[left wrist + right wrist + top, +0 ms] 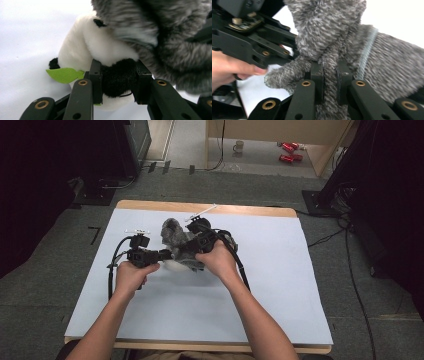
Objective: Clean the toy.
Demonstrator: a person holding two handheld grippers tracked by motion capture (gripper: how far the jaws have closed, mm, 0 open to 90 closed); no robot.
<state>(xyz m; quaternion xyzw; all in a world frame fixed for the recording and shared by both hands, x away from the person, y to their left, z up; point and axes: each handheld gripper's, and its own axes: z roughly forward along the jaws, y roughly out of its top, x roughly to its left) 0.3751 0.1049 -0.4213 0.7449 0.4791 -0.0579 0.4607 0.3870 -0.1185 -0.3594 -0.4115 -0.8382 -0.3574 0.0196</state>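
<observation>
Panda plush (85, 50), white with black limbs, is seen closest in the left gripper view, where one black limb is clamped between the jaws of the left tongs (119, 80); a green felt leaf (65, 75) sticks out just beside the left jaw. Grey fuzzy fabric (332, 32) is draped over the plush from above and is pinched in a fold by the right tongs (329, 82), whose jaws are nearly closed on it. In the high view both hands are seen meeting near the middle of the white-covered desk (280, 290), the left tongs (162, 254) pointed right and the right tongs (187, 247) pointed left, with the fabric (172, 232) bunched between and behind them. Farther back, on the floor beyond the desk, a mug (239, 146) and red objects (289, 151) are visible
</observation>
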